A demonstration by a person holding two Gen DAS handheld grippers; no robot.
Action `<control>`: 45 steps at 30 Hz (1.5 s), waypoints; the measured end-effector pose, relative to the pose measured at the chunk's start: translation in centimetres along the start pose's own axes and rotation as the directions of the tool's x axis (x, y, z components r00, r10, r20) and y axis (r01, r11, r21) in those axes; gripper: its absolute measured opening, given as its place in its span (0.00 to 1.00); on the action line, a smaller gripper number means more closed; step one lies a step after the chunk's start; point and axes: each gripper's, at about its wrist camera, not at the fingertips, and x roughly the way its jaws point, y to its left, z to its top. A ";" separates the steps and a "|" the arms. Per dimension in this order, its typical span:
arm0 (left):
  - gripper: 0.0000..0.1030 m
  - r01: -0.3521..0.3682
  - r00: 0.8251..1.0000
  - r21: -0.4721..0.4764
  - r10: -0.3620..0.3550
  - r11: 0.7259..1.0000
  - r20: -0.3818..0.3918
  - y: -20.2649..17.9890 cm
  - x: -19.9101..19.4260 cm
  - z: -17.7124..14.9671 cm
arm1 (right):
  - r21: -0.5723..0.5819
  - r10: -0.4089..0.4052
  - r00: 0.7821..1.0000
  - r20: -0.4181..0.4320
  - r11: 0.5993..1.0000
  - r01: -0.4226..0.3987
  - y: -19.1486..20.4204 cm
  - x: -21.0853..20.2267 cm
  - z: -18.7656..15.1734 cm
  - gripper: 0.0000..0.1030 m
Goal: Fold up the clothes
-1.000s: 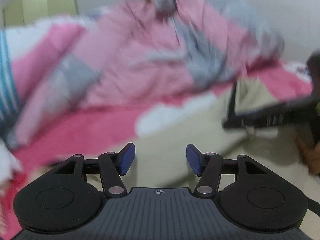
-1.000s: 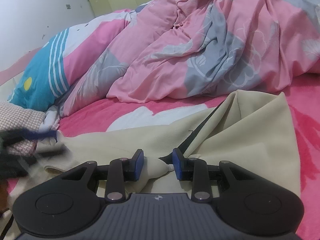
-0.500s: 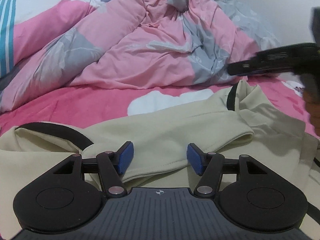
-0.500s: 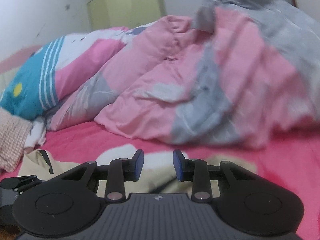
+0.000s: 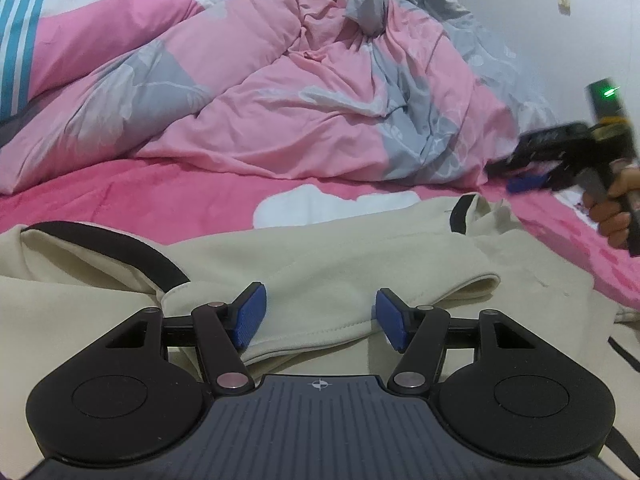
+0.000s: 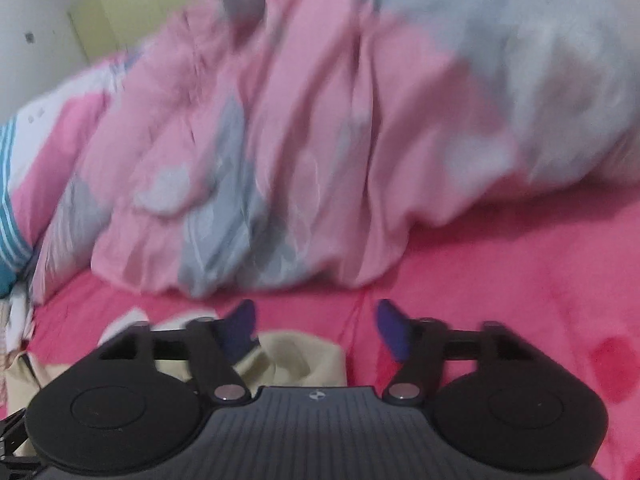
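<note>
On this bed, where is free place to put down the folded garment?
Bare pink sheet lies free between the rumpled duvet and the beige garment, and more beside the right gripper, right of the garment. The back is crowded by the duvet and the striped pillow.

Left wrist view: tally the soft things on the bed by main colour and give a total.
Beige: 1, the beige garment with black trim
Pink and grey: 1, the crumpled pink and grey quilt
Pink, white and teal-striped: 1, the pillow-like bedding at far left
Total: 3, all on the hot-pink bed sheet
</note>
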 end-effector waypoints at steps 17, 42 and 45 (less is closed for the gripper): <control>0.60 0.030 1.000 -0.041 -0.029 0.999 0.009 0.7 -0.1 0.0 | -0.114 -0.292 0.944 0.152 0.944 0.310 3.9 -1.7 -3.7 0.33; 0.60 0.009 1.000 -0.029 -0.010 1.000 -0.017 0.4 -0.1 0.2 | -0.413 -0.021 0.992 0.126 0.908 0.071 18.2 -0.8 -12.5 0.46; 0.61 -0.048 0.998 0.039 0.050 0.998 -0.049 -0.9 0.1 0.3 | -0.386 0.025 0.985 0.168 0.922 0.042 19.1 -2.7 -12.3 0.46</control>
